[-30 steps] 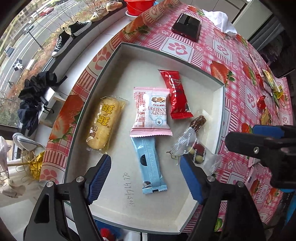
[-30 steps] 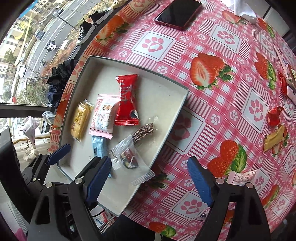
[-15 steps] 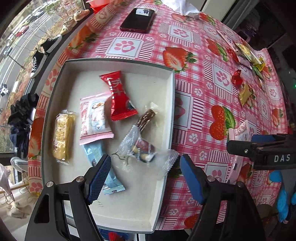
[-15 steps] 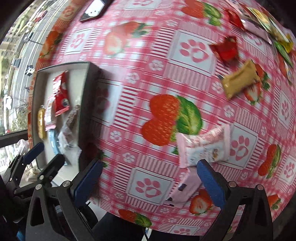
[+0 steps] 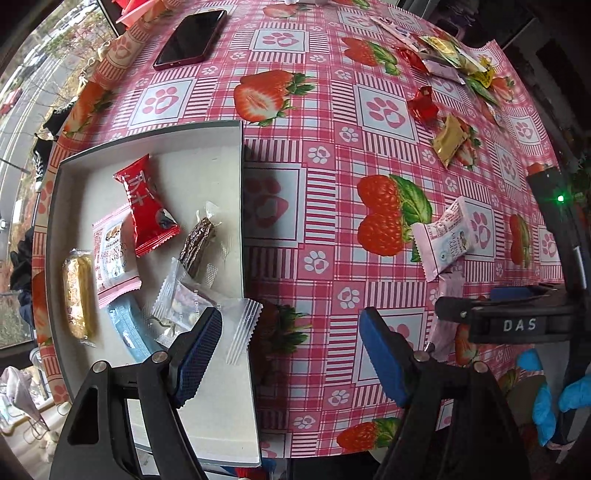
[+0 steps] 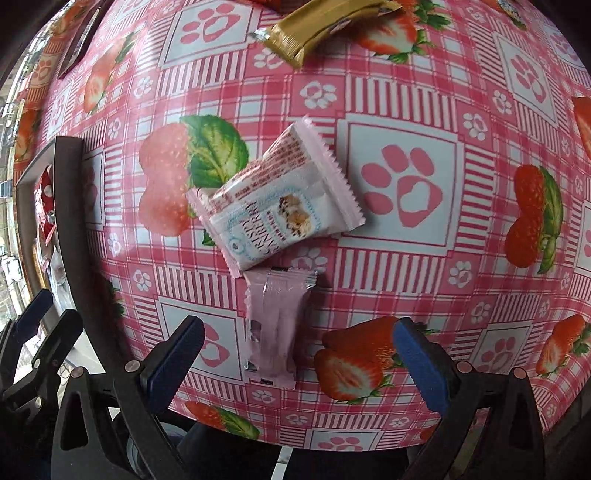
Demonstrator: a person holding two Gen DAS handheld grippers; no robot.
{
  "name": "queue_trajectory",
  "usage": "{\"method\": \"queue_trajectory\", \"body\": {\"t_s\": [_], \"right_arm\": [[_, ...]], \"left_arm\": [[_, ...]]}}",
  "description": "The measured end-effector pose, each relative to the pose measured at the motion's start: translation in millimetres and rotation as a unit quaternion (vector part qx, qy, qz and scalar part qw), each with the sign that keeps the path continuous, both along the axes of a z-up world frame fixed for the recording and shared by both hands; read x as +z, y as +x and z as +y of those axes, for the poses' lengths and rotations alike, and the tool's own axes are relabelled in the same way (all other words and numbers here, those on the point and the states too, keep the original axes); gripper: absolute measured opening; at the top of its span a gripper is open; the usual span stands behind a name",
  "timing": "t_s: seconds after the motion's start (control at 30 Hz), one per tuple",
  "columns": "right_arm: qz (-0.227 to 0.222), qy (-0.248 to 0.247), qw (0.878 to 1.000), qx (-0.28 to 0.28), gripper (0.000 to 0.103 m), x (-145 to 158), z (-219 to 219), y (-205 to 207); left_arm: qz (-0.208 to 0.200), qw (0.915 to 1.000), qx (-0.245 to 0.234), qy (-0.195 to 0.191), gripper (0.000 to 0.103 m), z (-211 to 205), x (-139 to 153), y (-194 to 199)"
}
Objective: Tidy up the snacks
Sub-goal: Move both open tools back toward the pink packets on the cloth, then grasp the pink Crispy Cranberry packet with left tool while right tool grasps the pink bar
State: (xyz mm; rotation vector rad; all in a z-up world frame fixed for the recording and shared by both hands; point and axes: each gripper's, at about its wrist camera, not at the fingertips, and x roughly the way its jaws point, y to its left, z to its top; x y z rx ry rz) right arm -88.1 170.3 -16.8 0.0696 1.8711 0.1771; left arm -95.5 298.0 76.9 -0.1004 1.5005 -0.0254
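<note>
Right in the middle of the action sits the pale pink wafer packet (image 6: 271, 328), lying flat on the strawberry tablecloth (image 6: 402, 184), its long side running away from the camera. Touching its far end is the pink-and-white cranberry crisp packet (image 6: 280, 201), tilted across the cloth with one corner overlapping a printed strawberry. Over them hangs the right gripper (image 6: 295, 352), pointing steeply down, and its jaws have just been opening; they stand wide apart now. The wafer packet lies between the blue pads, yet neither pad touches it. Further off, a gold packet (image 6: 317, 22) rests near the top of the right wrist view.

Over to the left gripper (image 5: 291, 354): jaws apart as well, nothing between them, aimed straight down at the right-hand wall of the white tray (image 5: 221, 417). In the tray lie a red packet (image 5: 146, 205), another pink cranberry packet (image 5: 110, 258) partly under it, a yellow cake (image 5: 77, 299) by the left wall, a light blue bar (image 5: 129, 328), a chocolate bar in clear wrap (image 5: 197, 245), and a clear bag of nuts (image 5: 192, 302) whose crimped end juts over the tray's edge. A dark phone (image 5: 190, 38) lies beyond the tray. A blue-gloved hand (image 5: 554, 398) shows at the lower right, beside the black gripper body marked DAS.
</note>
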Motion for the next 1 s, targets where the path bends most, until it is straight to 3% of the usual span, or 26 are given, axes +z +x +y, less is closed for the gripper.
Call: {"method": "queue_trajectory", "body": {"t_s": [0.13, 0.3, 0.53, 0.7, 0.87, 1.0], "right_arm": [[0.006, -0.011, 1.000, 0.026, 0.103, -17, 12, -16], [-0.025, -0.066, 0.994, 0.079, 0.103, -22, 19, -36], [-0.022, -0.077, 0.997, 0.015, 0.103, -25, -55, -46], [-0.023, -0.070, 0.997, 0.001, 0.103, -28, -95, -61], [-0.032, -0.071, 0.997, 0.015, 0.103, -31, -99, -88], [-0.038, -0.070, 0.997, 0.014, 0.103, -30, -89, -79]], "left_arm": [[0.006, 0.9998, -0.012, 0.012, 0.080, -3, -1, -1], [0.004, 0.9991, -0.036, 0.021, 0.080, -14, -1, 3], [-0.016, 0.9943, -0.103, 0.019, 0.080, -66, 1, 20], [-0.033, 0.9856, -0.163, 0.028, 0.080, -113, -2, 33], [-0.047, 0.9699, -0.232, 0.056, 0.080, -152, -15, 46], [-0.036, 0.9613, -0.266, 0.060, 0.080, -174, -34, 55]]}}
